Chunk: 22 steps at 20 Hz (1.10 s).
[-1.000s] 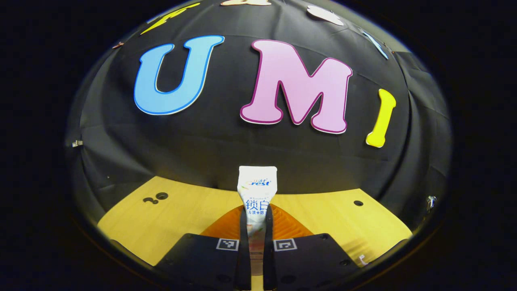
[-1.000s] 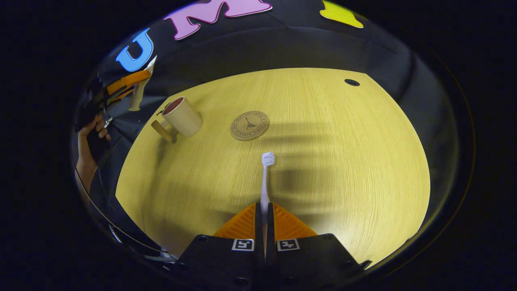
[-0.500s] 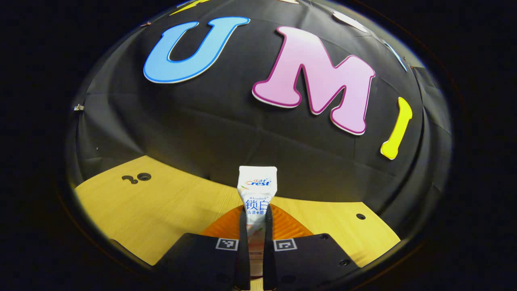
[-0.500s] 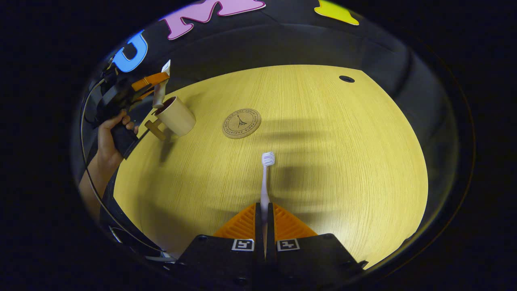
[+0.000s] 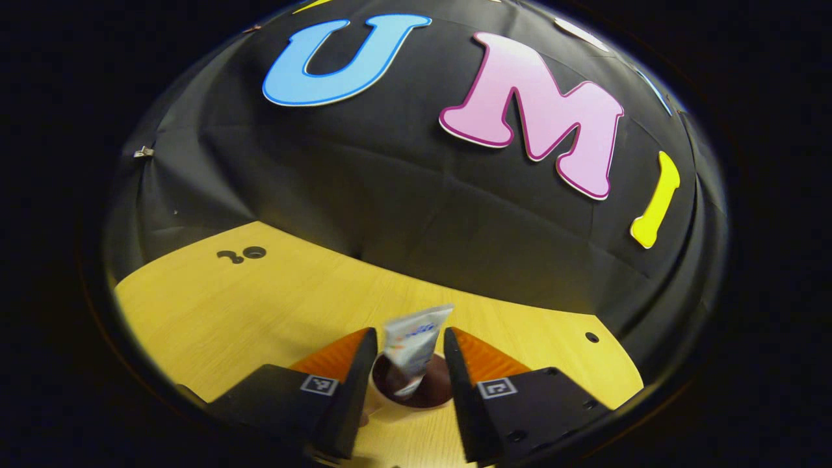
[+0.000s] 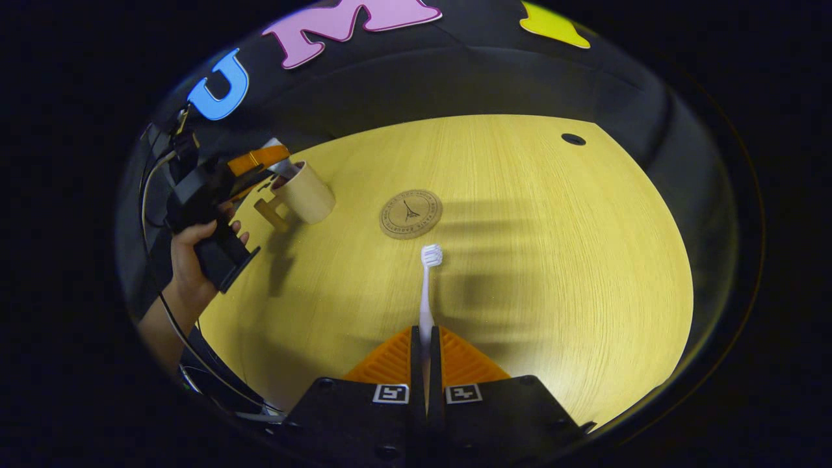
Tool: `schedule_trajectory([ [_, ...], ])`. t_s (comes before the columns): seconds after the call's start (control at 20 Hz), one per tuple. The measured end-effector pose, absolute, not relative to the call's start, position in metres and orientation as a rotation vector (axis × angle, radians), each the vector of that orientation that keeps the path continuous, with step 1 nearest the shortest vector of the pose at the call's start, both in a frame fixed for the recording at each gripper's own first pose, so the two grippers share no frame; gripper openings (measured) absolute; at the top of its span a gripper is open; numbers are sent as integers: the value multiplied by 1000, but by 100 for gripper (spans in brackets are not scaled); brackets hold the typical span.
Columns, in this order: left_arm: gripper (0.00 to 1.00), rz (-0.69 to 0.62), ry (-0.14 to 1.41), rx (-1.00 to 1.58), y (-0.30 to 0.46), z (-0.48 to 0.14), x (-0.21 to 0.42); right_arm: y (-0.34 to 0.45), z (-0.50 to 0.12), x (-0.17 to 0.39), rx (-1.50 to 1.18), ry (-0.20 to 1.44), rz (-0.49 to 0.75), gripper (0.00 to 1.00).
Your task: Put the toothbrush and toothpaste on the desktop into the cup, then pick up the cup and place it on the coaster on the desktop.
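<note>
The white toothpaste tube (image 5: 413, 344) stands tilted inside the beige cup (image 5: 385, 409), its lower end in the dark interior. My left gripper (image 5: 408, 354) is open, one finger on each side of the cup mouth, no longer pressing the tube. In the right gripper view the cup (image 6: 311, 195) stands at the far left of the wooden desktop (image 6: 552, 260), with the left gripper (image 6: 263, 161) over it. My right gripper (image 6: 426, 338) is shut on the handle of the white toothbrush (image 6: 426, 292), bristles pointing forward, above the desktop. The round brown coaster (image 6: 411, 214) lies just beyond the bristles.
A hand (image 6: 192, 263) holds the left gripper's black handle, with a cable hanging below it. The cup's handle (image 6: 270, 214) sticks out toward the near left. Small holes (image 5: 242, 254) mark the desktop, and another hole (image 6: 573, 139) sits near its far right edge.
My left gripper lowered over the cup and opened, letting go of the toothpaste, which now rests tilted in the cup. The right gripper keeps hold of the toothbrush, barely shifted.
</note>
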<state>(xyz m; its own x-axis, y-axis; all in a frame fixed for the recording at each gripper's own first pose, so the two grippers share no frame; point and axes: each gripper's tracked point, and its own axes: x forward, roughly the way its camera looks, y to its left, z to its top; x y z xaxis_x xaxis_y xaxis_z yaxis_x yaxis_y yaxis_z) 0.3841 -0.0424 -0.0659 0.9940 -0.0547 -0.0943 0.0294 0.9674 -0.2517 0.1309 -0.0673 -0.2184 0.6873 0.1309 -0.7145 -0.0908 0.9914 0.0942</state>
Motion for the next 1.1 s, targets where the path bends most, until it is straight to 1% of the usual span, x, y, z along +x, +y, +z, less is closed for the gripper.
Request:
schedule_trajectory([
  [0.1, 82, -34, 89, -271, -34, -58, 364, -57, -208, 138, 69, 773, 143, 6],
  [0.15, 98, -20, 84, -276, -29, -53, 351, -50, -199, 142, 77, 753, 153, 6],
  [0.35, 98, 12, 102, -279, -10, -64, 289, -19, -162, 171, 99, 657, 213, 6],
  [0.65, 98, 68, 208, -244, 14, -118, 195, 34, -120, 220, 102, 538, 300, 6],
  [0.85, 98, 106, 260, -237, 24, -144, 165, 68, -107, 248, 61, 481, 347, 5],
  [1.1, 98, 115, 265, -229, 29, -145, 151, 112, -91, 273, 62, 402, 422, 6],
])
